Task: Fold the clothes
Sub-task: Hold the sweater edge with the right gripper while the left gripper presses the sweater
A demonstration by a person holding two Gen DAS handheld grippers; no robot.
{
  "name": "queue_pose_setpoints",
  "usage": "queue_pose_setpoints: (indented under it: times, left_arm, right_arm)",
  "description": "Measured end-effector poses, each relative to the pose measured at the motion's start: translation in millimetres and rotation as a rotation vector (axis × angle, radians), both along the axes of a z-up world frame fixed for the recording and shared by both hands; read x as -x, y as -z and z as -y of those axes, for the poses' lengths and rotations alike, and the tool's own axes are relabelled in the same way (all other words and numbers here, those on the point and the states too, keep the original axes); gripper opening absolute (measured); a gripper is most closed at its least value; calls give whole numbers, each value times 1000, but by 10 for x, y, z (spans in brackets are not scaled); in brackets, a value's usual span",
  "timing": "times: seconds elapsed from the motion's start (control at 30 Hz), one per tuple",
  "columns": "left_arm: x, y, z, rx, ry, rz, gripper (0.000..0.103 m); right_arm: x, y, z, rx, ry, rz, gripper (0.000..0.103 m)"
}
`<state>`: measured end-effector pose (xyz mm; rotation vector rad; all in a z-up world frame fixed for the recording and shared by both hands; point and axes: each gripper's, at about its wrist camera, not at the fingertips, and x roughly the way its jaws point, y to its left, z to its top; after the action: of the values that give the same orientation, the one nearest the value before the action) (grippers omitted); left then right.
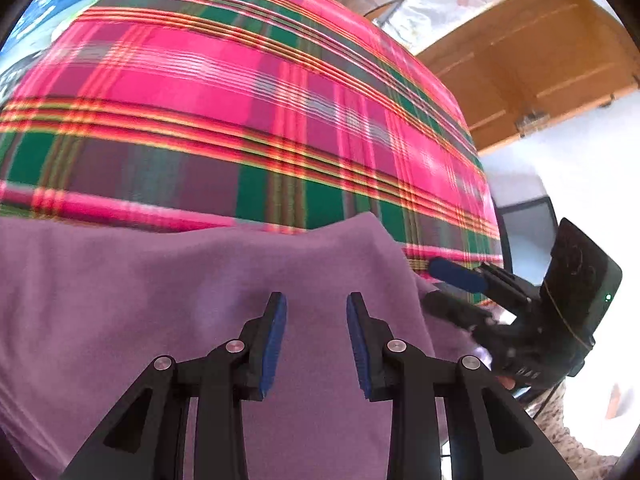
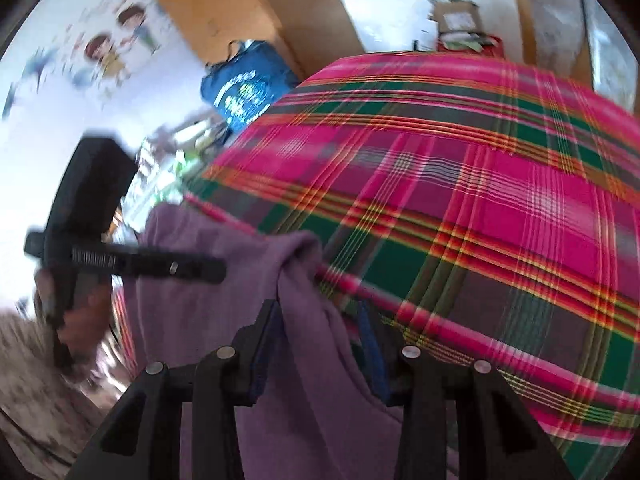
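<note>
A purple garment (image 1: 168,300) lies on the near end of a pink, green and red plaid cover (image 1: 248,92). My left gripper (image 1: 316,308) hovers over the garment with its jaws apart. Both blue pads are bare and only flat cloth shows between them. My right gripper (image 2: 320,320) is at the garment's right edge, where a bunched fold of the purple garment (image 2: 304,360) runs up between its fingers and fills the gap. That fold stands raised off the cover. The right gripper (image 1: 444,288) also shows from the side in the left wrist view.
The plaid cover (image 2: 460,200) stretches far ahead. A wooden cabinet (image 1: 532,68) stands beyond its right side. A blue bag (image 2: 244,88) sits at the far left corner, and boxes and papers (image 2: 460,24) are at the far end. A person's hand (image 2: 80,320) holds the left gripper's handle.
</note>
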<state>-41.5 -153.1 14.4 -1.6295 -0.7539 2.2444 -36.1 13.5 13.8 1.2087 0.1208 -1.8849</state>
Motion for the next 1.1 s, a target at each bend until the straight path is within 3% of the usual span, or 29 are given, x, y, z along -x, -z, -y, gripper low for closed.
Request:
queue_pose_setpoints:
  times: [0.1, 0.13, 0.23, 0.5, 0.8, 0.87, 0.93, 1.1]
  left_arm:
    - [47, 9, -93, -2, 17, 4, 32]
    - [60, 14, -108, -2, 14, 4, 32]
    - [105, 37, -144, -1, 8, 9, 32]
    - [191, 97, -118, -9, -14, 18, 32]
    - [266, 73, -220, 12, -11, 1, 32]
    - [296, 75, -251, 19, -7, -1, 32]
    - [306, 54, -271, 24, -7, -10, 32]
    - [353, 47, -352, 38, -2, -24, 32]
  right_arm:
    - [-43, 67, 57, -49, -36, -22, 31]
    - [-60, 80, 81, -62, -50, -36, 21]
    - [-95, 100, 46, -50, -61, -51, 7]
    - [81, 191, -173, 5, 62, 40, 7]
    - [77, 207, -206, -19, 103, 34, 7]
    - [66, 202, -236, -34, 114, 30, 12]
    - [64, 180, -300, -43, 146, 19, 26]
    - [-29, 48, -425, -21, 202, -31, 26]
